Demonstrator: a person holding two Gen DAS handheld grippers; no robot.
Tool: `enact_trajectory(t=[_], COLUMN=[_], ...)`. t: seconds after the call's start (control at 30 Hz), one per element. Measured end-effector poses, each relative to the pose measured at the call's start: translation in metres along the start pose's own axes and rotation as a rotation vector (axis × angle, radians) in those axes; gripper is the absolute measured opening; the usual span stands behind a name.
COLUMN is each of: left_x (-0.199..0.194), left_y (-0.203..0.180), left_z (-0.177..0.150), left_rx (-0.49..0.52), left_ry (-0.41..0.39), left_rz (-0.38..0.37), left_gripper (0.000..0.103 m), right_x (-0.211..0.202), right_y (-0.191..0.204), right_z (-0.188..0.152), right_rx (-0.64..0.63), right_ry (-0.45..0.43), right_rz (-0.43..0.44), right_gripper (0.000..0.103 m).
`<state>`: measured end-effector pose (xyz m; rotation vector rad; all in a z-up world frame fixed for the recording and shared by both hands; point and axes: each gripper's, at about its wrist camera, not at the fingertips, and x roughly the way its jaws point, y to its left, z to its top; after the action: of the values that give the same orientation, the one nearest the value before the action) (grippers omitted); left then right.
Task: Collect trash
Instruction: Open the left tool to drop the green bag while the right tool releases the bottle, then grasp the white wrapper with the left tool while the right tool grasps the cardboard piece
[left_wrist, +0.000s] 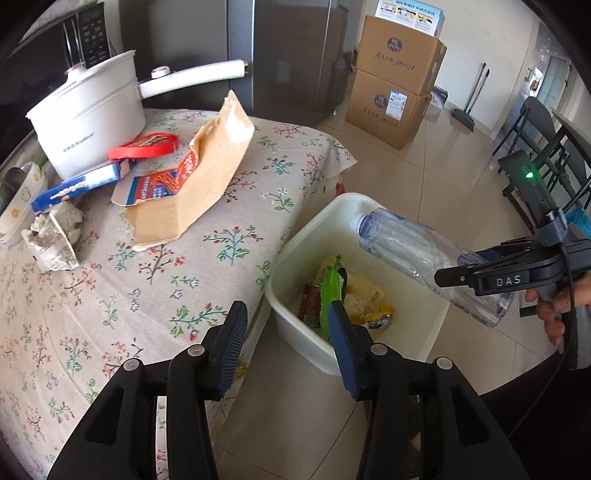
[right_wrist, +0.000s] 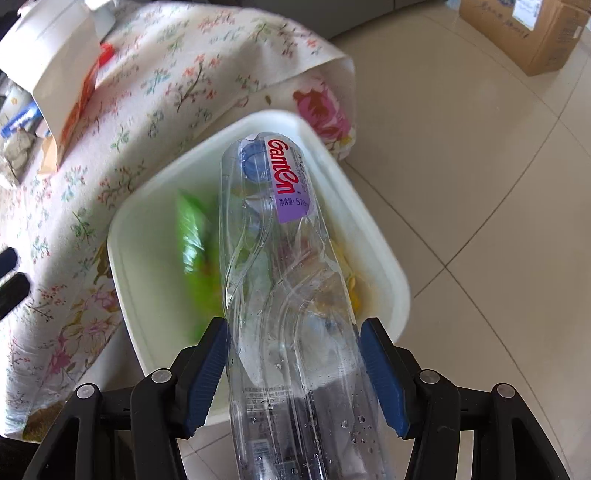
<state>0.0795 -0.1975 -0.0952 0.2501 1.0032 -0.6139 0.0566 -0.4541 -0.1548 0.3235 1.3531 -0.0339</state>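
The right gripper (right_wrist: 293, 354) clamps a clear crumpled plastic water bottle (right_wrist: 280, 266) between its 2 blue pads, cap end tilted down over the white plastic tub (right_wrist: 391, 266) on the floor beside the table. The left gripper (left_wrist: 286, 347) stands open and empty – a green wrapper (left_wrist: 330, 291) lies in the tub below it.

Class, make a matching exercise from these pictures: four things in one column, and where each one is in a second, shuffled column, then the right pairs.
Things:
1. plastic bottle
2. green wrapper
3. white pot
4. crumpled paper

Places:
A. at the back of the table, beside the microwave
B. between the right gripper's pads
C. inside the white bin
D. on the tablecloth, near a blue box

Pairs: 1-B, 2-C, 3-A, 4-D
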Motion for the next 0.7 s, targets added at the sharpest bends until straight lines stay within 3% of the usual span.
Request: enact_trajectory(t=[0.17, 0.47, 0.7], left_x=[-0.024, -0.037, -0.047], left_y=[0.026, 0.093, 0.132], left_z=[-0.011, -0.035, -0.042], left_rx=[-0.026, -0.144, -0.243], left_ry=[-0.03, -0.017, -0.039], left_rz=[0.045, 0.129, 0.15], left_gripper=[0.062, 0.066, 0.076], right_x=[0.031, 0.075, 0.054], right_y=[0.016, 0.031, 0.034], right_z=[0.01, 0.027, 0.032], right_rx=[-0.023, -0.03, -0.027], right_ry=[0.078, 0.2, 0.146], right_rz=[-0.018, -0.048, -0.013], right_gripper=[0.064, 0.065, 0.074])
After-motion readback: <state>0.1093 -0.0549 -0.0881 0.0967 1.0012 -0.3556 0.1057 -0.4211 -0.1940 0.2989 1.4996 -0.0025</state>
